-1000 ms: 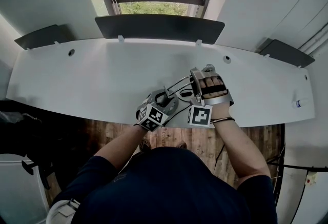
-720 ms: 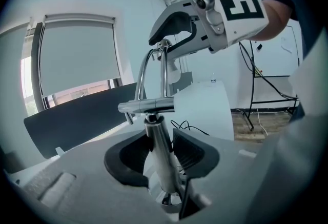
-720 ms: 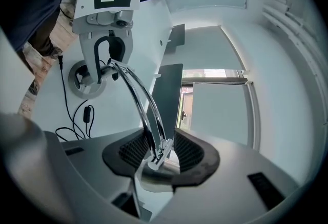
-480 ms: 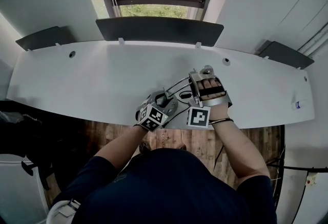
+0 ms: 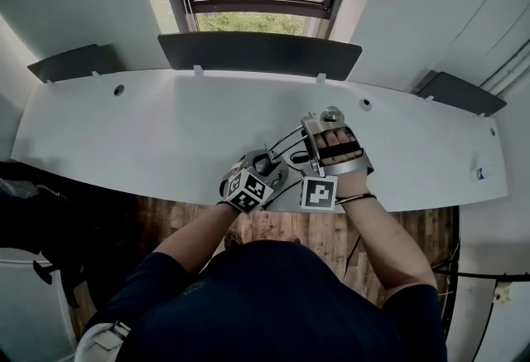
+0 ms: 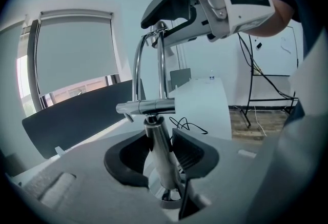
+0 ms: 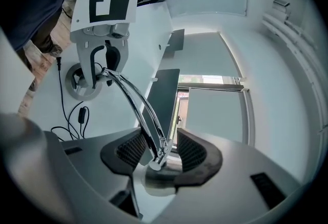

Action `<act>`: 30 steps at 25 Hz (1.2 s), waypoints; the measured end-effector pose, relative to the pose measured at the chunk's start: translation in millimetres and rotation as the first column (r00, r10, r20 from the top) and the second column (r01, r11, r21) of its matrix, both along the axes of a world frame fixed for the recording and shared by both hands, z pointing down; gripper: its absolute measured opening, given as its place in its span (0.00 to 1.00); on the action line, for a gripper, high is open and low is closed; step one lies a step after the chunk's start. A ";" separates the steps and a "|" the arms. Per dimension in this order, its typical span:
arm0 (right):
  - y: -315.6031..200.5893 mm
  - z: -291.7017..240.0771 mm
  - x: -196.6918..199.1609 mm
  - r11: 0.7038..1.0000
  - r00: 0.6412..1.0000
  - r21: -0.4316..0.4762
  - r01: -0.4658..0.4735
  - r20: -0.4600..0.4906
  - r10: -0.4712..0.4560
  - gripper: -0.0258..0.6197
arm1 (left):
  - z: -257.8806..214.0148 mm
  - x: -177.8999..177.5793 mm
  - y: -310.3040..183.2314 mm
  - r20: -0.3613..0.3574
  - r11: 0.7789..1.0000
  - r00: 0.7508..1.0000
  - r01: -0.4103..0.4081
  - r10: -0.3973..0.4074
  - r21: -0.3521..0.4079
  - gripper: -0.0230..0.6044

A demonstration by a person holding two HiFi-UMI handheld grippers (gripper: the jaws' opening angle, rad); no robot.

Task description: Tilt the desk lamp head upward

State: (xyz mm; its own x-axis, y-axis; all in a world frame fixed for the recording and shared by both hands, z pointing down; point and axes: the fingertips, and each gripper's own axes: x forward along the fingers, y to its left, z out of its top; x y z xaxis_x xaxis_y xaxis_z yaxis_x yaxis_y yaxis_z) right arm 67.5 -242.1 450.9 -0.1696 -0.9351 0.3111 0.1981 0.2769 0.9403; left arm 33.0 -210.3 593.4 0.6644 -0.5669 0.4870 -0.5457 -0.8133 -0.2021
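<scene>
A chrome desk lamp stands near the front edge of the white desk point(image 5: 149, 128), its twin arm rods point(image 5: 286, 145) rising from a round base point(image 7: 82, 84). My left gripper point(image 5: 267, 167) point(image 6: 160, 154) sits low on the lamp. The upright stem point(image 6: 156, 141) runs between its jaws; they are closing, and a sliver of gap shows on one side. My right gripper point(image 5: 329, 122) point(image 7: 160, 154) is at the top of the arm, pads against the rounded lamp head point(image 7: 164, 179) point(image 5: 332, 113), jaws easing open a little.
The lamp's black cable with an inline switch point(image 7: 79, 115) trails across the desk beside the base. A dark panel point(image 5: 261, 50) stands along the desk's back edge under a window. A small object point(image 5: 482, 172) lies at the far right. Wooden floor lies below the front edge.
My right gripper and the lamp head have shifted slightly away from me, toward the back of the desk. The left gripper has stayed at the lamp's base.
</scene>
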 end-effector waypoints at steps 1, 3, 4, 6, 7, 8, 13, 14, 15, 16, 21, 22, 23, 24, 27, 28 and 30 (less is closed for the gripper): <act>-0.2 -2.2 -0.8 1.000 1.000 0.005 0.003 -0.005 -0.003 0.35 | 0.7 0.1 0.3 0.007 1.000 1.000 -0.009 0.009 0.001 0.26; 0.0 -6.9 -2.2 1.000 1.000 0.011 0.005 -0.004 -0.005 0.40 | 0.5 -0.2 2.7 0.023 1.000 0.999 -0.029 0.029 0.001 0.26; 0.6 -8.1 -2.3 1.000 1.000 0.010 0.006 -0.004 -0.006 0.42 | -0.7 -0.7 4.1 0.027 0.999 0.999 -0.036 0.036 0.000 0.26; 1.8 -7.8 -0.9 1.000 1.000 0.010 0.009 -0.011 -0.009 0.43 | -3.0 -2.8 5.5 0.023 0.999 0.999 -0.039 0.039 0.007 0.26; 2.3 -6.9 0.1 1.000 1.000 0.009 0.009 -0.014 -0.009 0.42 | -3.5 -4.4 5.4 0.017 0.999 0.999 -0.035 0.035 0.013 0.26; 2.9 -6.4 1.0 1.000 1.000 0.008 0.010 -0.013 -0.010 0.42 | -4.0 -5.9 5.5 0.010 0.999 0.999 -0.032 0.031 0.018 0.26; 6.7 -9.2 3.2 1.000 1.000 0.011 0.009 -0.004 -0.008 0.42 | -9.1 -12.6 10.3 0.005 0.999 1.000 -0.026 0.026 0.019 0.26; 8.9 -9.4 4.2 1.000 1.000 0.007 0.007 -0.003 -0.007 0.42 | -10.5 -14.4 11.3 0.003 0.999 1.000 -0.023 0.023 0.021 0.26; 11.8 -9.9 5.2 1.000 1.000 0.003 0.007 0.000 -0.007 0.41 | -12.5 -16.4 12.1 -0.002 1.000 1.000 -0.018 0.018 0.025 0.26; 15.0 -11.1 6.2 1.000 1.000 0.000 0.006 0.003 -0.006 0.40 | -14.9 -18.8 13.1 -0.007 1.000 1.000 -0.012 0.012 0.028 0.26; 31.6 -18.5 9.6 1.000 0.999 -0.020 0.006 0.046 -0.005 0.37 | -35.0 -32.0 23.7 -0.043 0.999 0.999 0.013 -0.012 0.034 0.26; 35.4 -19.9 9.3 1.000 0.998 -0.024 0.006 0.059 -0.004 0.36 | -40.5 -33.4 26.6 -0.055 0.999 0.998 0.017 -0.015 0.036 0.26; 38.8 -21.6 9.1 1.000 0.997 -0.026 0.004 0.071 -0.002 0.35 | -46.1 -34.4 29.2 -0.067 0.999 0.998 0.018 -0.016 0.041 0.26; 42.0 -23.1 8.9 1.000 0.996 -0.030 0.001 0.088 0.001 0.35 | -52.1 -34.9 31.7 -0.079 0.999 0.997 0.019 -0.016 0.049 0.26; 50.3 -27.0 7.3 0.998 0.985 -0.056 -0.009 0.172 0.019 0.34 | -73.1 -32.8 39.1 -0.125 0.997 0.992 0.030 -0.022 0.064 0.26; 52.7 -28.4 6.9 0.998 0.978 -0.065 -0.013 0.207 0.027 0.33 | -80.8 -30.9 42.1 -0.145 0.998 0.989 0.035 -0.026 0.061 0.26; 57.0 -31.2 5.8 0.997 0.957 -0.080 -0.022 0.285 0.044 0.31 | -96.5 -27.6 46.8 -0.186 0.997 0.982 0.043 -0.031 0.060 0.26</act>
State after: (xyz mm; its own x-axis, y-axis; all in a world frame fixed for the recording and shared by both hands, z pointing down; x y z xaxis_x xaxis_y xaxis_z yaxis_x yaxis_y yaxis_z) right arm 73.3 -185.1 419.7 -0.2311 -0.9176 0.3234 -0.0872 0.3506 0.9325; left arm 5.4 -163.5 496.9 0.7179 -0.6184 0.3196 -0.6077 -0.7807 -0.1456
